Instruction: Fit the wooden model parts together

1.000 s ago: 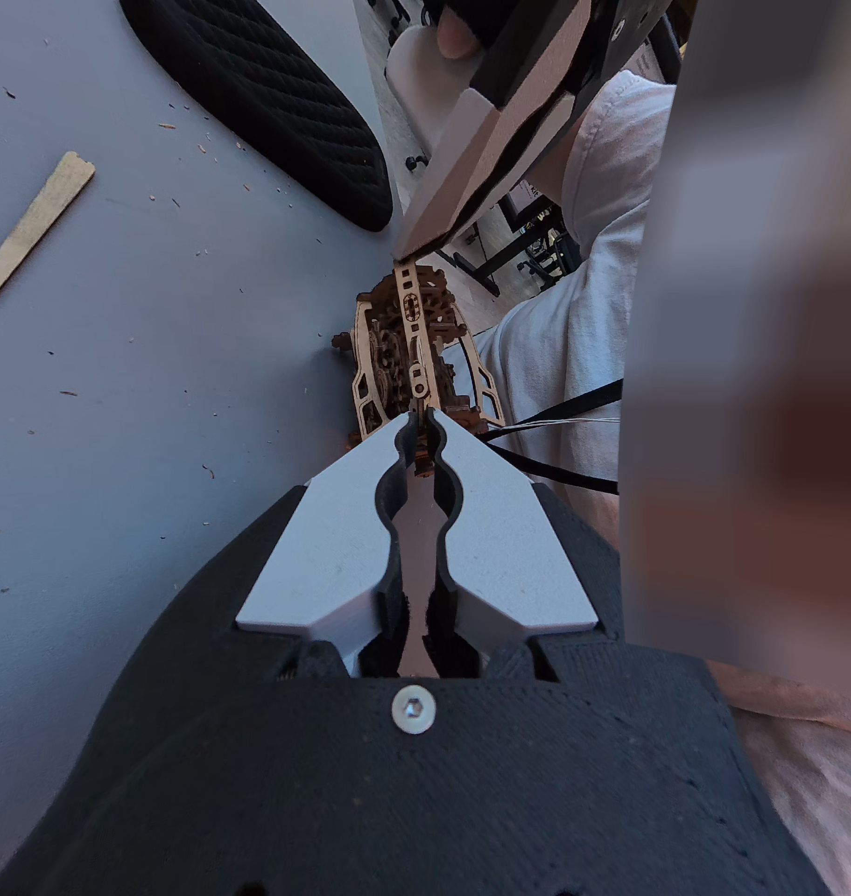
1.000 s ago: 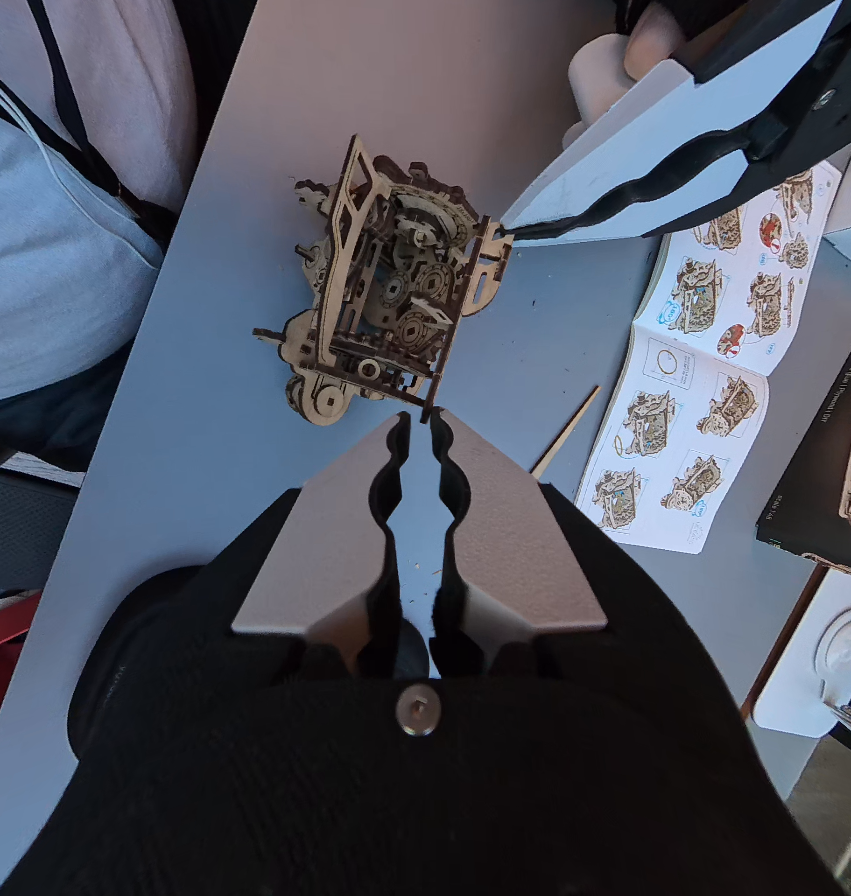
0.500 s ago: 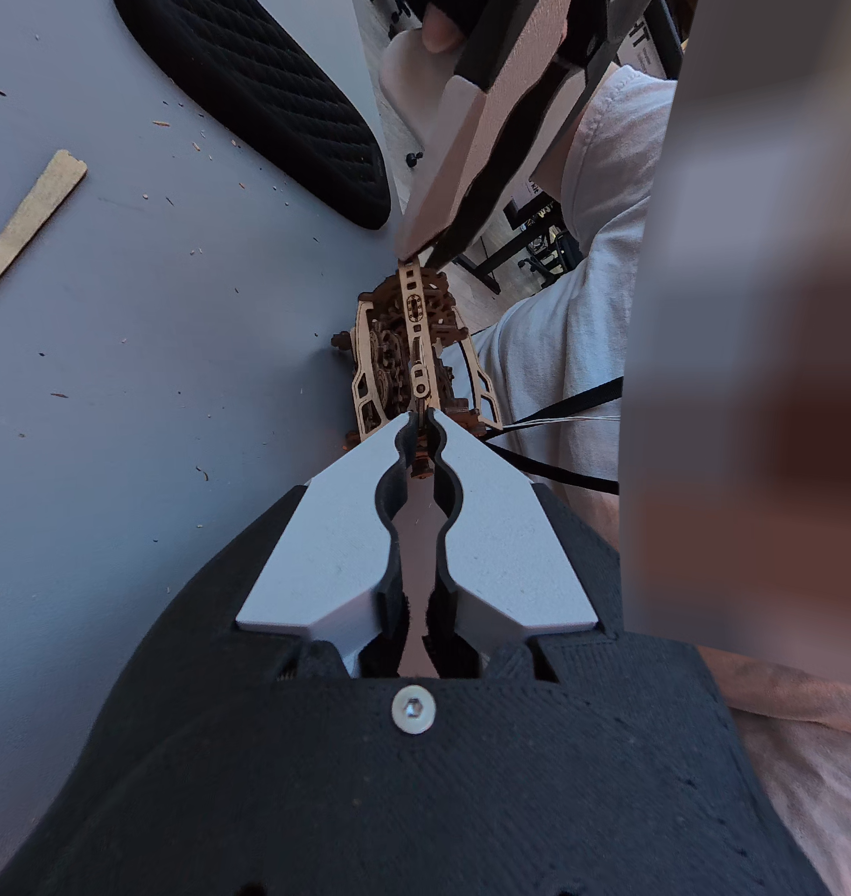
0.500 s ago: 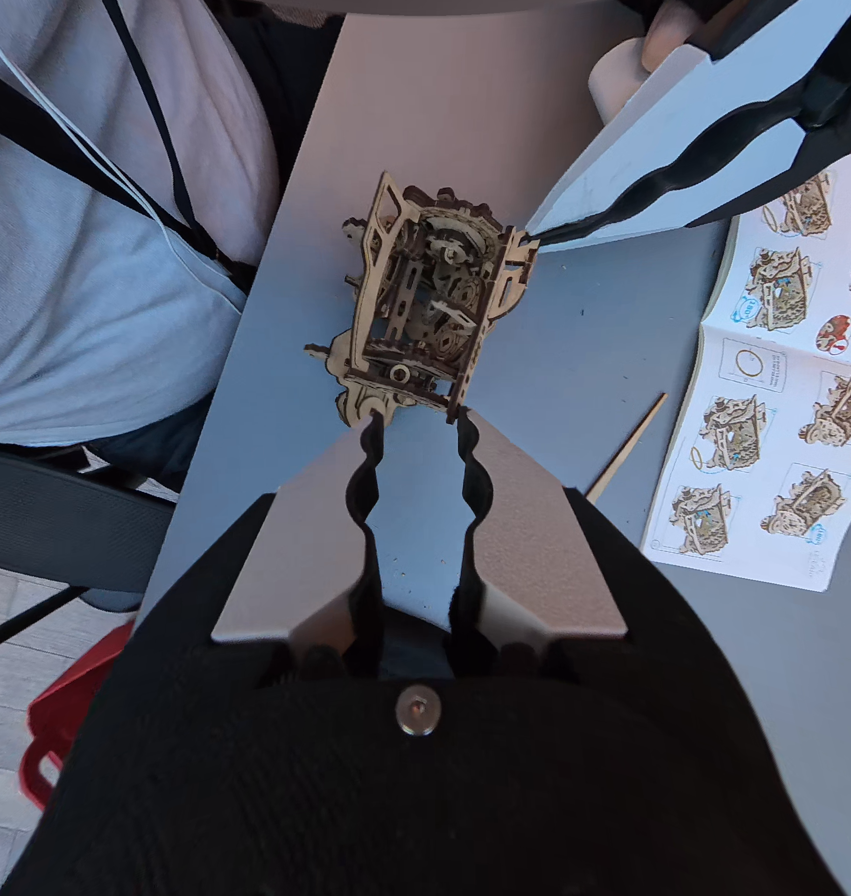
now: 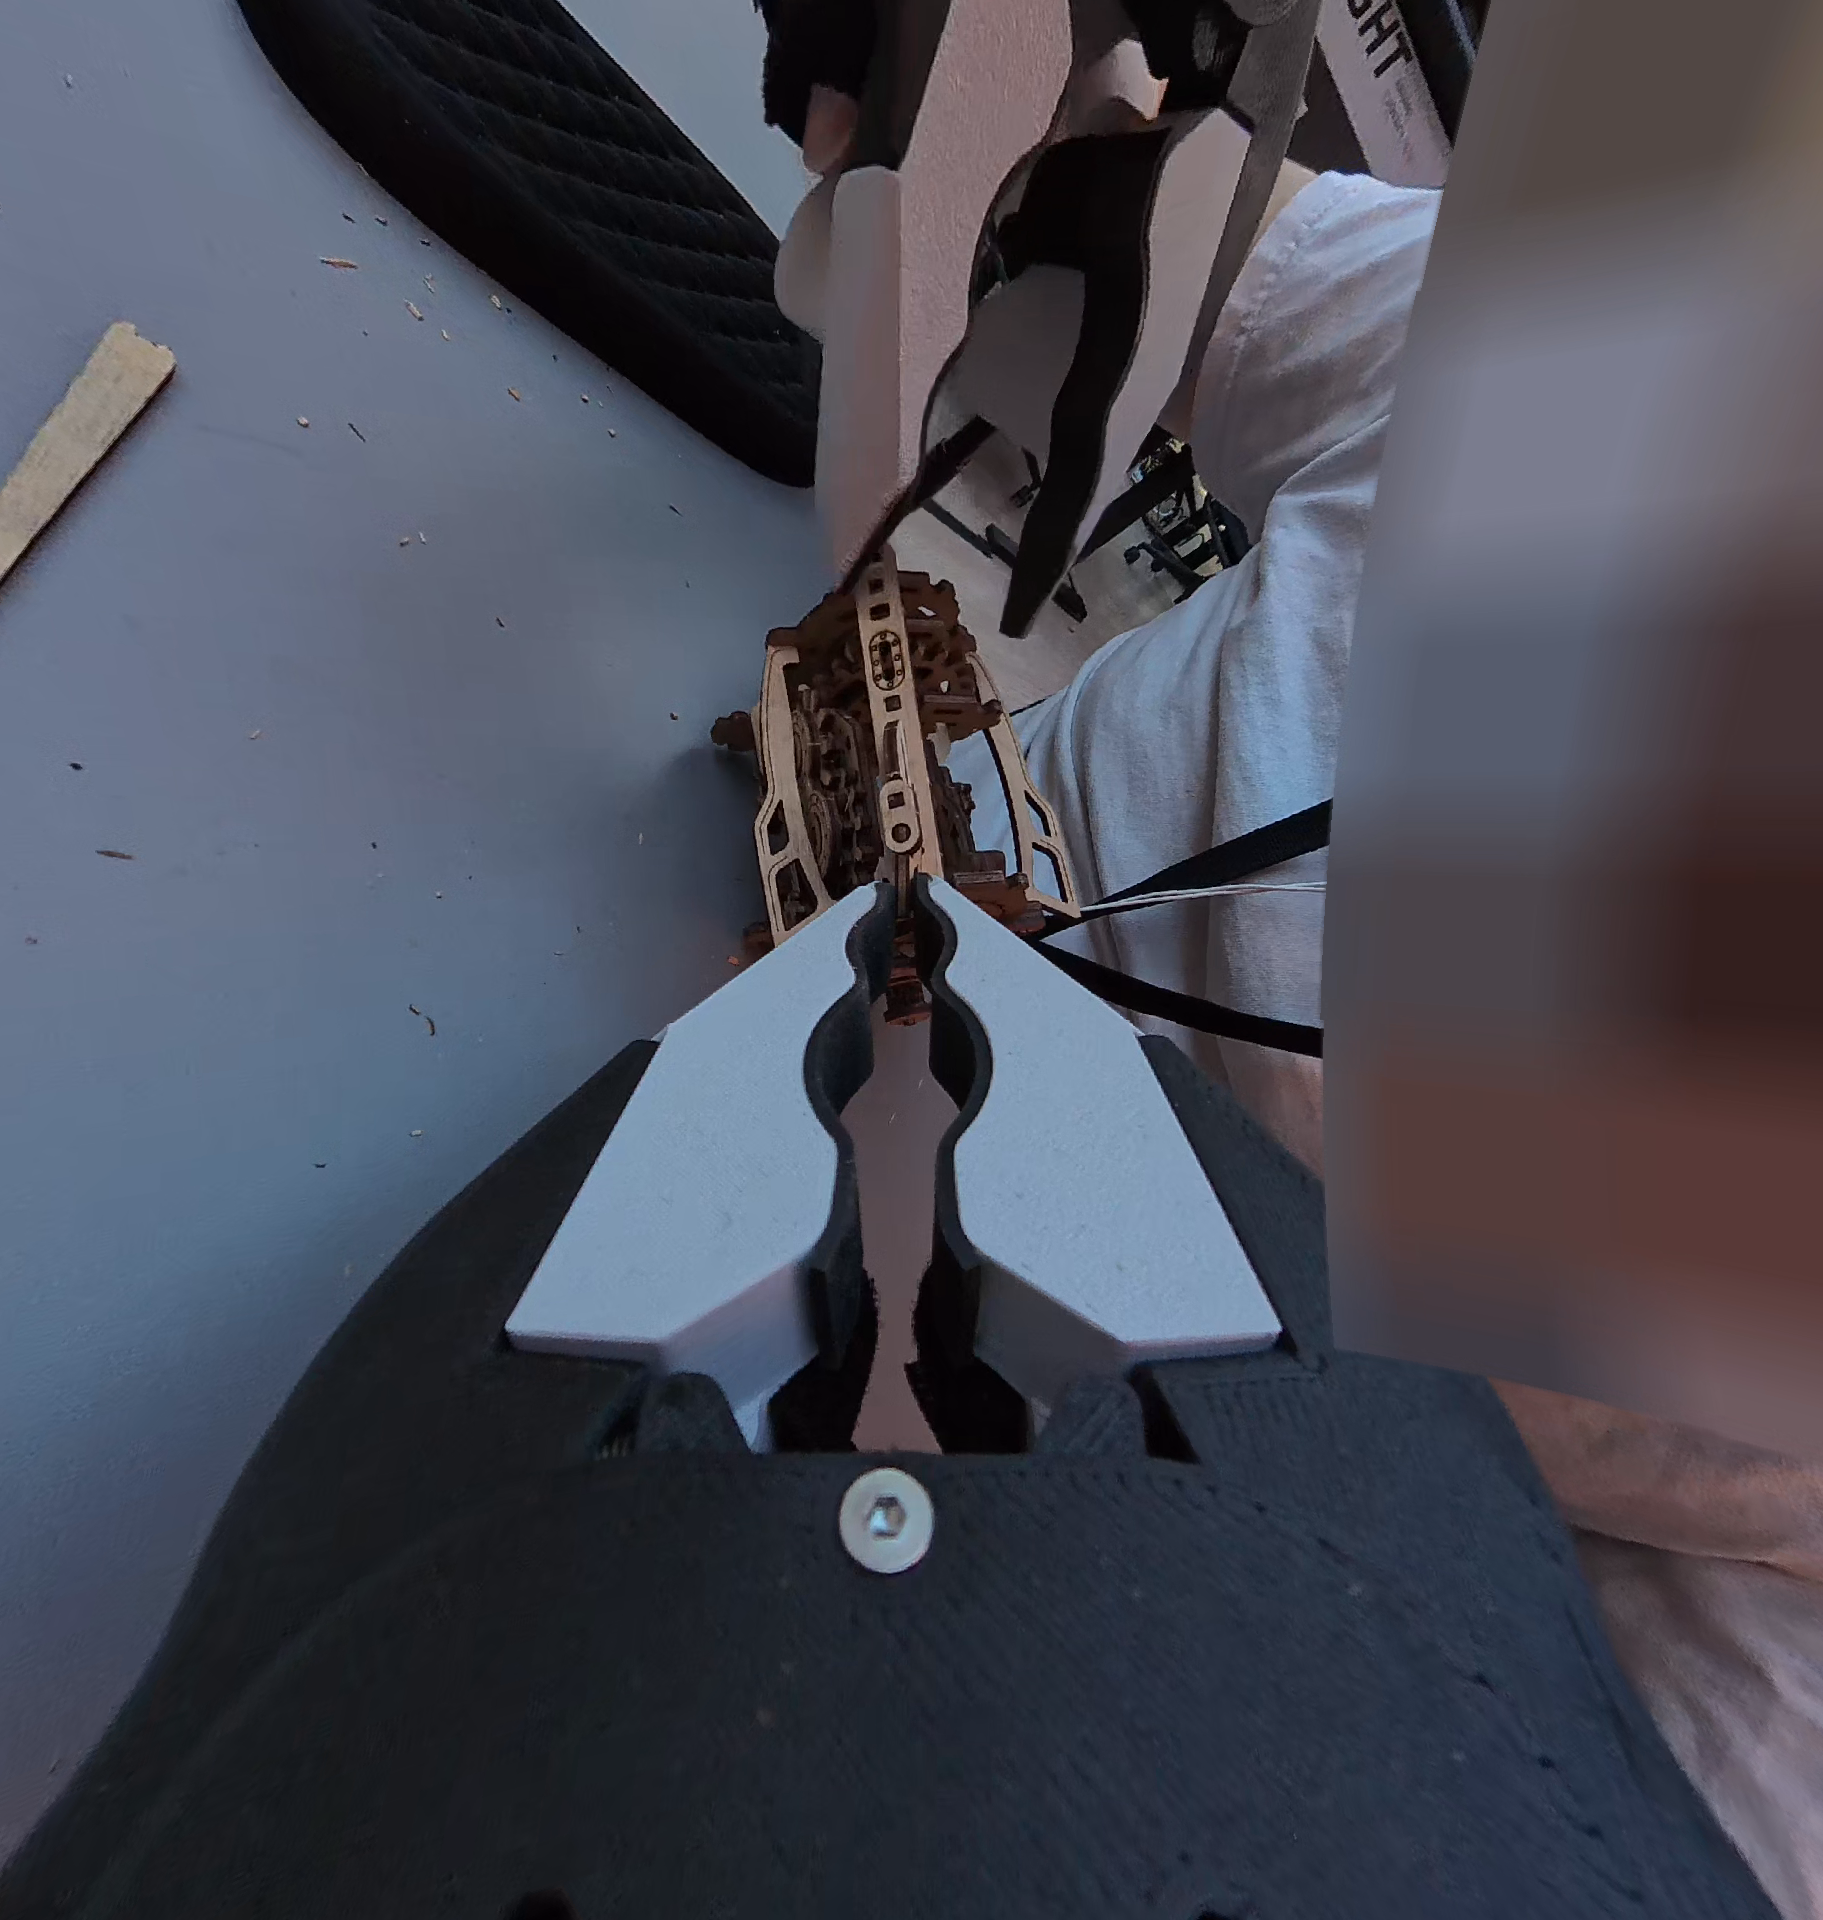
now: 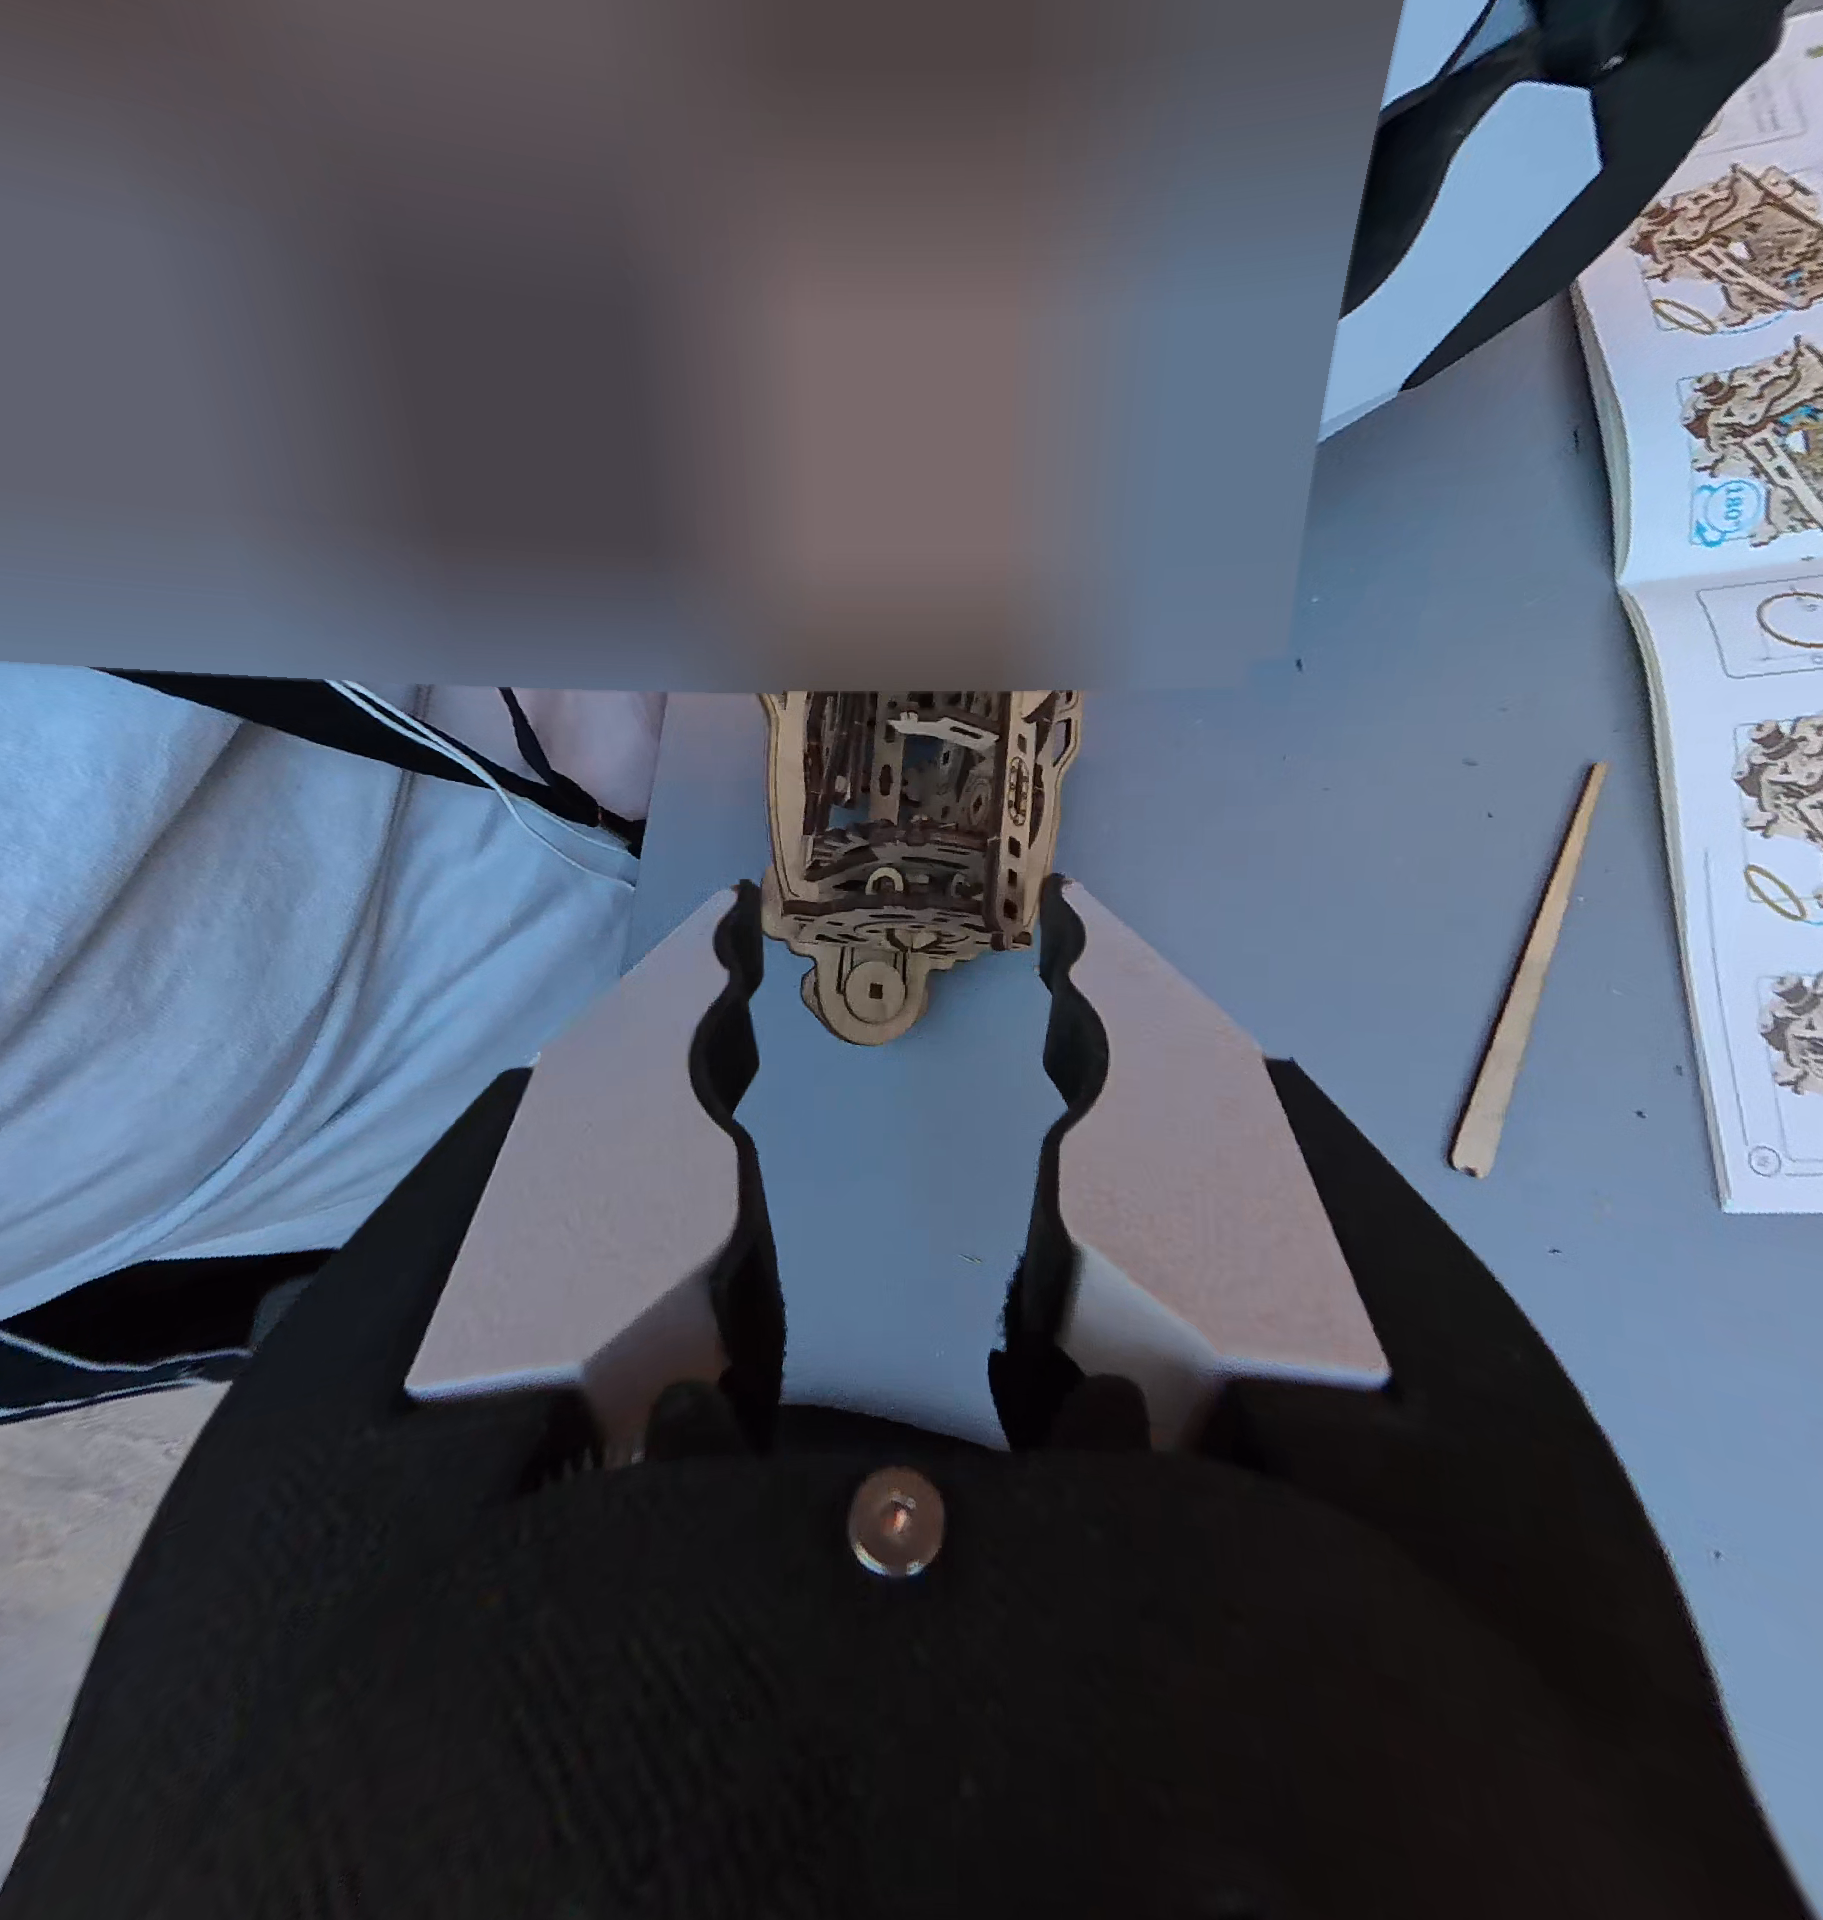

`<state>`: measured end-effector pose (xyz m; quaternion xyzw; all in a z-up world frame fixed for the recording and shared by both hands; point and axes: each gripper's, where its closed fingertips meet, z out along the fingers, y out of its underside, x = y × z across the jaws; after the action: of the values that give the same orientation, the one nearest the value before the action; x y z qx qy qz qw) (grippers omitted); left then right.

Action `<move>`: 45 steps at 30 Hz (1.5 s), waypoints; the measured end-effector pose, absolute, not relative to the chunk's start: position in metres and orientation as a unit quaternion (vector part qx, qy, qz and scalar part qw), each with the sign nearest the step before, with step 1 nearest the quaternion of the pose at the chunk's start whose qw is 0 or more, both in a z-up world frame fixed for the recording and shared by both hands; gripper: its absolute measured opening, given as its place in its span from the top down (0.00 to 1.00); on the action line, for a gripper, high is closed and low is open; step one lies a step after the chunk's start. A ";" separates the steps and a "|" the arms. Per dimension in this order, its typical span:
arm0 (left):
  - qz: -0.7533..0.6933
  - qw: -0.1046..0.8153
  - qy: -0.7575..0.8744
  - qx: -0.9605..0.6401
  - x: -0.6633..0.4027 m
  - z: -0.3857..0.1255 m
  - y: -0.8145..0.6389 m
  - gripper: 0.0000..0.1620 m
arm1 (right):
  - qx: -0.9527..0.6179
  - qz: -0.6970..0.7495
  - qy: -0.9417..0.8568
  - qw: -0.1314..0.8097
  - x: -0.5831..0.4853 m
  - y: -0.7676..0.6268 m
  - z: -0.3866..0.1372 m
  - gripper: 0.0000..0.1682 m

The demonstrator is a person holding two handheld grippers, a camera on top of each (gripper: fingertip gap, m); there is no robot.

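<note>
Nearest in the left wrist view, the left gripper (image 5: 905, 894) has its jaws drawn narrow, pinching a thin edge of the wooden model (image 5: 876, 769), a lattice of light plywood frames and darker gears. The model sits at the near edge of the worktop (image 5: 315, 727), a matt grey-blue surface sprinkled with small wood chips. Beyond it, the right gripper (image 5: 938, 561) comes down from above with its jaws wide; one tip is at the model's far end, the other off to the side. A flat wooden stick (image 5: 55, 468) lies to the left, and a black quilted pad (image 5: 543, 197) lies farther back.

In the right wrist view, the right gripper (image 6: 894, 904) straddles the model (image 6: 912, 862), jaws spread on either side of it. A slim wooden stick (image 6: 1530, 966) lies just beside an open instruction booklet (image 6: 1759, 665). A person in a pale top (image 6: 211, 987) sits at the worktop's edge. Chair legs (image 5: 1177, 520) show on the floor beyond.
</note>
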<state>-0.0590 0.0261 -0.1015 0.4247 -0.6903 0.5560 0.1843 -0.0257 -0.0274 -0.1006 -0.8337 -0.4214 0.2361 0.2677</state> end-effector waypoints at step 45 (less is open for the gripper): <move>0.555 0.179 -0.691 0.427 -0.057 -0.102 0.025 0.99 | -0.823 0.086 -0.428 0.362 -0.024 -0.030 -0.105 0.71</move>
<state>-0.0575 0.0253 -0.1018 0.4269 -0.6909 0.5553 0.1791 -0.0235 -0.0298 -0.1046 -0.8235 -0.4281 0.0855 0.3623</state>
